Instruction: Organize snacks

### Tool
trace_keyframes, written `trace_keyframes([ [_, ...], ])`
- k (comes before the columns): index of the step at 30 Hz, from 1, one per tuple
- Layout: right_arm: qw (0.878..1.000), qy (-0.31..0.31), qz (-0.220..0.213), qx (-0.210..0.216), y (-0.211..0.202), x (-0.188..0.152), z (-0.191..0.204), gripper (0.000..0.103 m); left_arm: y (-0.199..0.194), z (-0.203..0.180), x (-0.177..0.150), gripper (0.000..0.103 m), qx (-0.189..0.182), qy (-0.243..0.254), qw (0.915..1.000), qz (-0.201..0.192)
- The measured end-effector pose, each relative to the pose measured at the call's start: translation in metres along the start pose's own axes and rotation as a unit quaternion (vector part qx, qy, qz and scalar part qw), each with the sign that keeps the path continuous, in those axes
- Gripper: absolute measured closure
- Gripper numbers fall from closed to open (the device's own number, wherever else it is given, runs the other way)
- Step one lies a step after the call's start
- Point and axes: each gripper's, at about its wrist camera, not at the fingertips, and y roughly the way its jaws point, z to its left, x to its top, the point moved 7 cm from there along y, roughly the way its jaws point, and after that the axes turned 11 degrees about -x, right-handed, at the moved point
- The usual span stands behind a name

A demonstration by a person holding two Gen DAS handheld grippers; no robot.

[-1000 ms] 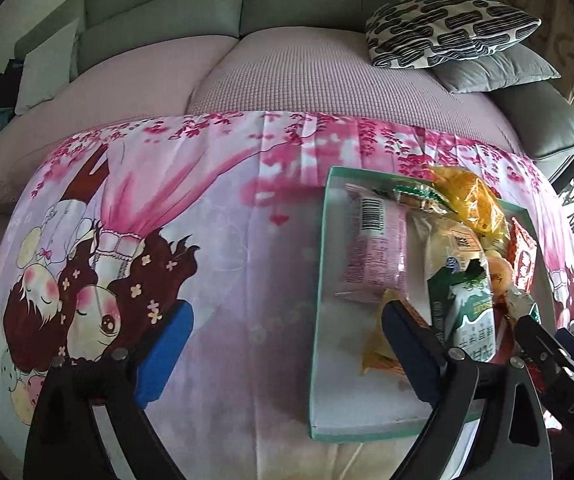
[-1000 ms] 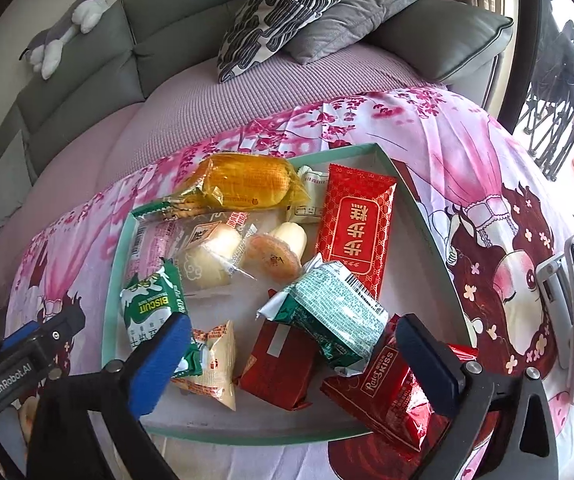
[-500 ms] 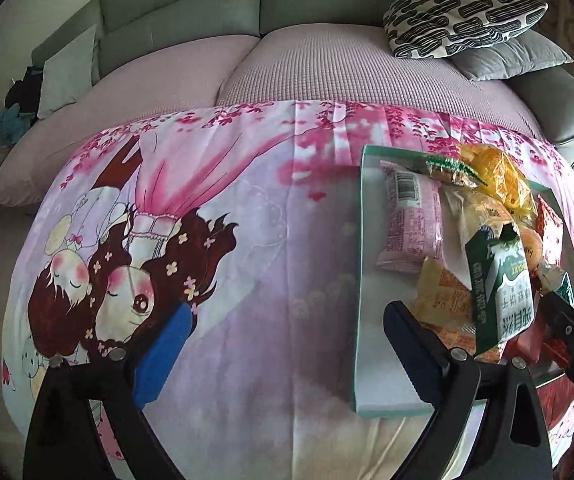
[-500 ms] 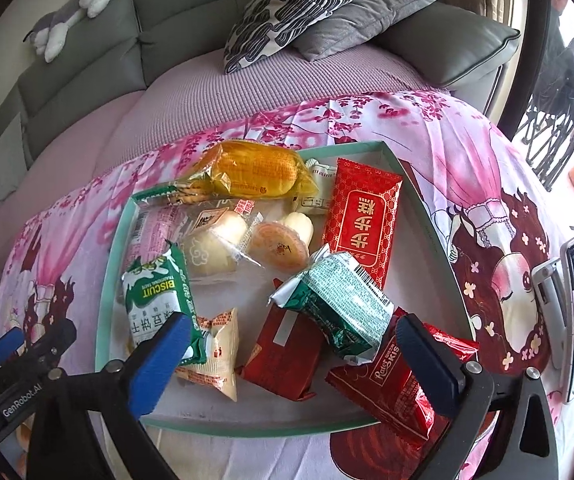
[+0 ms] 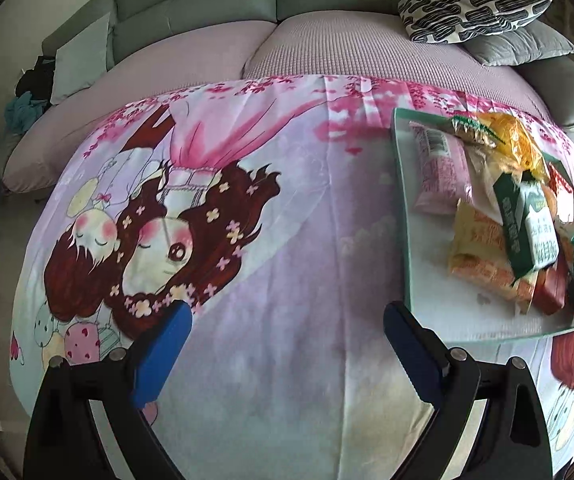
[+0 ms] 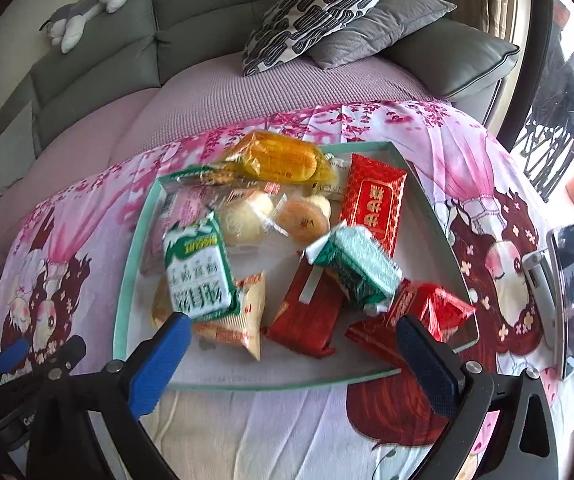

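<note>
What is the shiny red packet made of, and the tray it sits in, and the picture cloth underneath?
The red packet looks like glossy plastic or foil film: it glints and has crimped ends. The tray seems to be stiff card or plastic, with a matte white floor and thin teal walls; I can't tell which. The cartoon-printed cloth looks like soft woven fabric, since it creases and drapes.

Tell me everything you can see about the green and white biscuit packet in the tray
The green and white biscuit packet is a glossy, puffy plastic pouch with a crimped top, the word BISCUIT and large green characters. It sits propped at a tilt in the left part of the tray, leaning on an orange and cream packet and overlapping a pink one. Neither gripper touches it.
</note>
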Motion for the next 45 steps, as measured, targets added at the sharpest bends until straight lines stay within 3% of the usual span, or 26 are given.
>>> trace_keyframes([
  [12, 1.0, -0.024, 0.02, 0.001, -0.007, -0.056, 0.005, 0.0, -0.002, 0.013, -0.037, 0.006, 0.008, 0.0, 0.9997, 0.024],
  [45, 1.0, -0.028, 0.008, -0.007, -0.009, -0.052, 0.007, 0.0, 0.01, 0.011, -0.037, 0.006, 0.004, 0.001, 0.999, 0.045],
])
